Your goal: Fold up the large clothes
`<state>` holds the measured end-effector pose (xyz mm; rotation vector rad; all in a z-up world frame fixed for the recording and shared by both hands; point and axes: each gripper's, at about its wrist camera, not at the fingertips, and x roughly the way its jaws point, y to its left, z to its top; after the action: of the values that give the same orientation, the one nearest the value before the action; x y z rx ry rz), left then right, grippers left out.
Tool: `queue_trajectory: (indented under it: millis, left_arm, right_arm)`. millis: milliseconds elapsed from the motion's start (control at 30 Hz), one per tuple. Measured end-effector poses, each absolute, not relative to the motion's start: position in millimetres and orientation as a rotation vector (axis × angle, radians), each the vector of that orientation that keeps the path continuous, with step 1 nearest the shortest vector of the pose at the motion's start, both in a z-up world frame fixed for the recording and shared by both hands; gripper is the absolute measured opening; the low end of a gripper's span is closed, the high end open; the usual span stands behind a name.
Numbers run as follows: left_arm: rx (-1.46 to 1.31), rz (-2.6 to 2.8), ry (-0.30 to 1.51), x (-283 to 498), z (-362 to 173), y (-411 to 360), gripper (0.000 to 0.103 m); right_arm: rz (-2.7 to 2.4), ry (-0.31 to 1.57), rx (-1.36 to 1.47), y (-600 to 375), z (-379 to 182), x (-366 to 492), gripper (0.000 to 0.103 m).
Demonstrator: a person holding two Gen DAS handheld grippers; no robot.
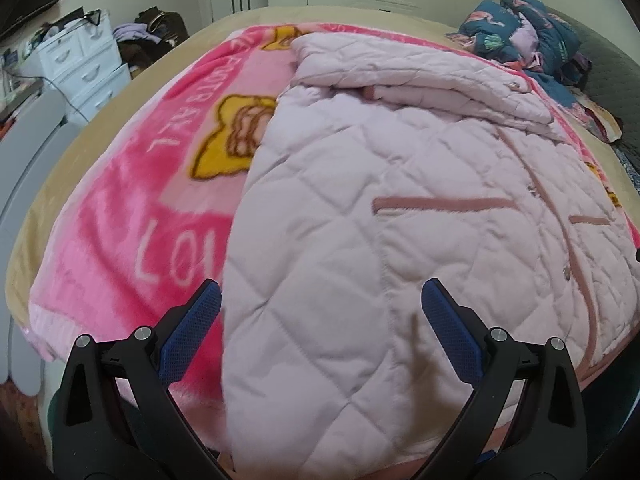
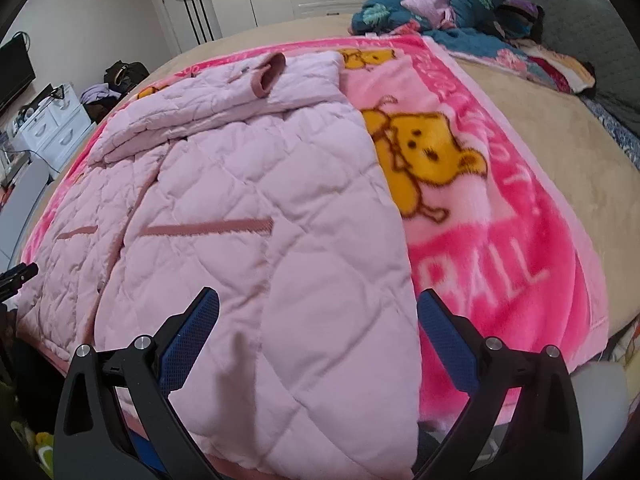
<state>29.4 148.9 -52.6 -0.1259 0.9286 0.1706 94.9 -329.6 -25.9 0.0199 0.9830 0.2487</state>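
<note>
Jacket (image 1: 380, 220) looks soft, puffy (probably light); my left gripper (image 1: 320, 304) and right gripper (image 2: 318, 308), both spread apart, should pinch its hem corners.

We see a pale pink quilted jacket (image 1: 380, 240) (image 2: 248, 240) lying flat on a bed, its sleeves folded across the top, dusty-rose trim marking both pockets and cuff
</note>
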Motion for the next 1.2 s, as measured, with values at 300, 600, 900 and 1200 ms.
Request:
queue_trajectory:
  millis: [300,600,900,1200]
  left_arm:
    - [-0.171,0.192,0.978,11,-72,166,0.094]
    - [-0.233,0.151,0.997,-3,-80,170,0.094]
    - [-0.223,0.083,1.003,-13,-80,159,0.094]
    - [-0.267,0.051,1.004,-13,-83,160,0.094]
  right_arm:
    - [0.296,1.084,-0.023,-330,-43,85,0.099]
    - [0.365,1.155,0.062,-340,-52,76,0.099]
    - [0.439,1.166,0.051,-335,-50,62,0.084]
    - [0.504,1.134,0.141,-353,-37,50,0.030]
